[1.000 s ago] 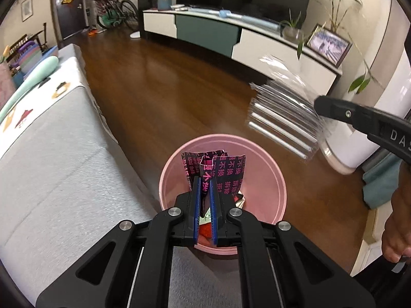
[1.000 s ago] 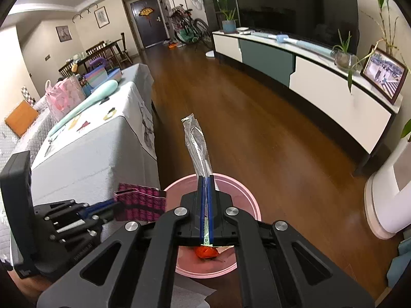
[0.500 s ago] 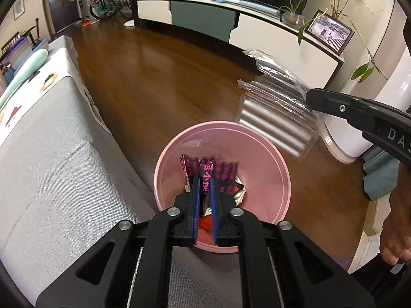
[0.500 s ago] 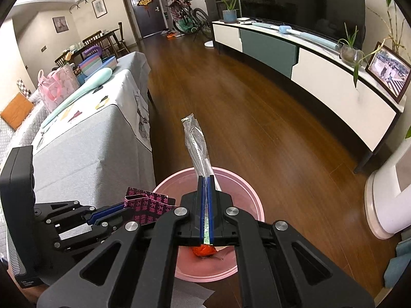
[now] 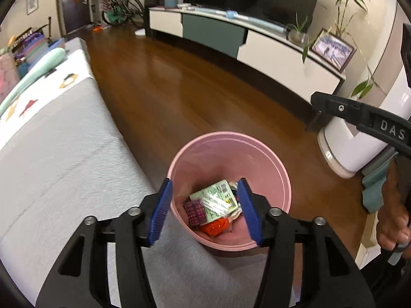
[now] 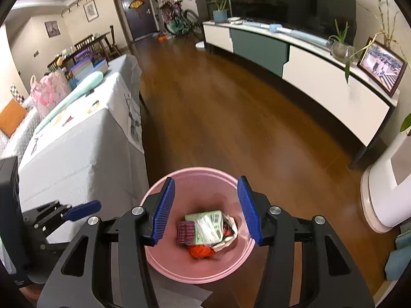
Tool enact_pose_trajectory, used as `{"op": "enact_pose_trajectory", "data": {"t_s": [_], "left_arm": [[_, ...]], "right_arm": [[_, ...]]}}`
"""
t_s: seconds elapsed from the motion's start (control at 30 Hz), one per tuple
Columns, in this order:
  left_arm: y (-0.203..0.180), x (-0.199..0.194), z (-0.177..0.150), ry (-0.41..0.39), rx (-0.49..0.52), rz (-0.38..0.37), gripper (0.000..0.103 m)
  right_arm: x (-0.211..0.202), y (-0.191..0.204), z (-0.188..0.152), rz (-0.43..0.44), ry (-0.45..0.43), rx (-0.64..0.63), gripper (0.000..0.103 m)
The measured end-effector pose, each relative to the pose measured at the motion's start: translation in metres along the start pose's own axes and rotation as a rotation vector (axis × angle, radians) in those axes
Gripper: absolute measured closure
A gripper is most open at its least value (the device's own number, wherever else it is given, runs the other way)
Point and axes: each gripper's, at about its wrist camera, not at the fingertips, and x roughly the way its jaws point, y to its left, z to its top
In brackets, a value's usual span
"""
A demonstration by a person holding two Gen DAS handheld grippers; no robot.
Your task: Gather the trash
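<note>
Both grippers hover over the pink bin point(image 5: 281, 179), which stands on the wood floor just beside the grey-covered table point(image 5: 59, 159). Left gripper point(image 5: 206, 206): jaws spread wide, nothing between them. Right gripper point(image 6: 206, 206): likewise wide apart and empty. Trash lies in the bin's bottom: green-white packet point(image 6: 206, 224) on top, magenta printed wrapper point(image 6: 185, 231) beside it, something orange-red point(image 6: 199, 251) underneath. Positioning directly above the opening suggests a drop zone, so that released items fall inside. Judged: this deposit looks complete; any remaining litter is out of view.
</note>
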Motion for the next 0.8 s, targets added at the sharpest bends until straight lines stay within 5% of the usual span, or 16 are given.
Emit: {"op": "enact_pose_trajectory", "data": {"t_s": [0.13, 0.43, 0.8], "left_arm": [[0.001, -0.03, -0.002, -0.076, -0.009, 0.012, 0.037], [-0.011, -0.102, -0.023, -0.222, -0.031, 0.042, 0.014], [-0.03, -0.165, -0.084, -0.303, -0.116, 0.121, 0.009]], "right_arm": [[-0.023, 0.0, 0.001, -0.013, -0.087, 0.002, 0.046], [-0.098, 0.01, -0.012, -0.054, -0.286, -0.035, 0.014], [-0.193, -0.002, -0.08, -0.108, -0.373, 0.034, 0.005]]}}
